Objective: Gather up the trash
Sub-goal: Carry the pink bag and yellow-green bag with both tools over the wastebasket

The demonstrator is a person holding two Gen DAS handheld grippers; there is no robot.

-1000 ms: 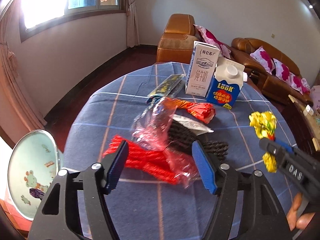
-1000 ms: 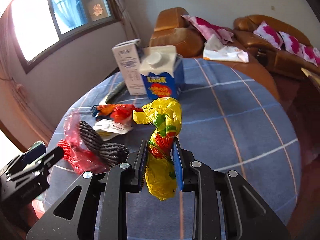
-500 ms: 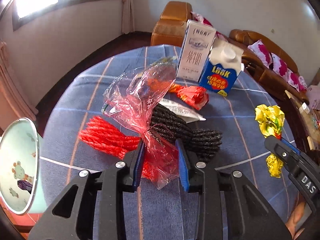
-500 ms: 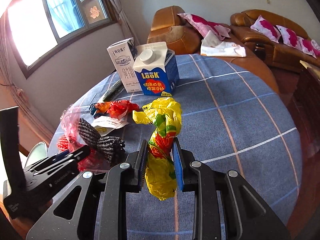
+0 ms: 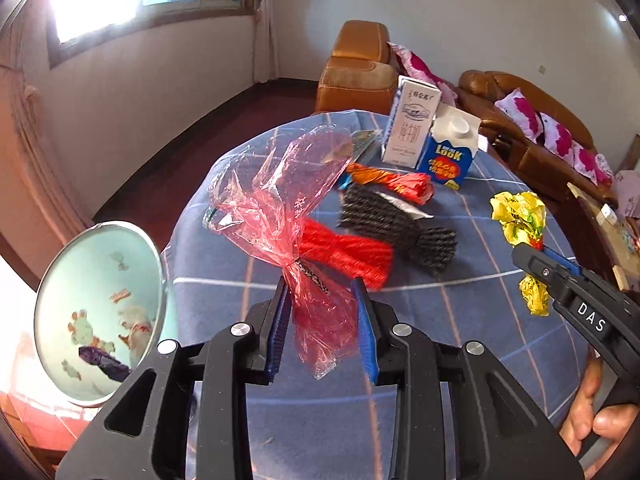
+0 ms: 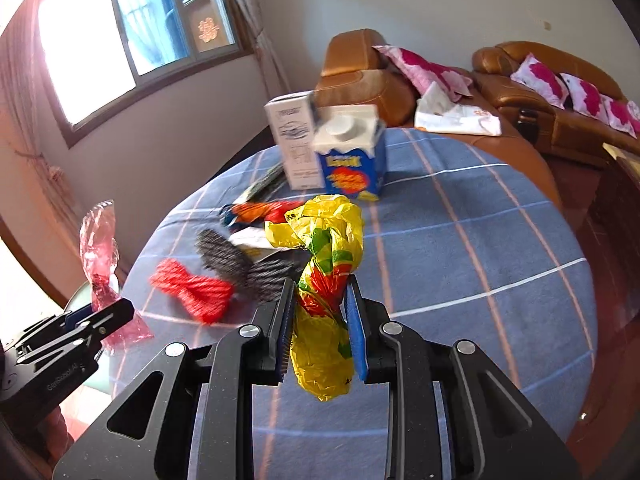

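Holding: both grippers carry one piece of trash above the counter, which has a blue checked cloth.
Left gripper: its blue pads are clamped on the twisted neck of a red cellophane wrapper; the wide part of the film stands up in front of the gripper, lifted off the cloth.
Right gripper: its pads are pressed together on a crumpled yellow wrapper, with a loose tail hanging below the pads.
Bin: a pale green round bin with cartoon prints stands beside the counter edge, near the left gripper; some trash lies inside it.
Middle of counter: a red yarn bundle and a grey yarn bundle lie touching each other; behind them an orange-red wrapper and a white paper slip.
Far side: a tall white carton and a blue carton stand upright, just beside each other.
Risk, left: the film is thin and slippery, so I think it can slide out of the pads during the carry.
Risk, right: the hanging tail may catch on the bin rim.
Risk, release: light film can stick to a pad or drift outside the bin.
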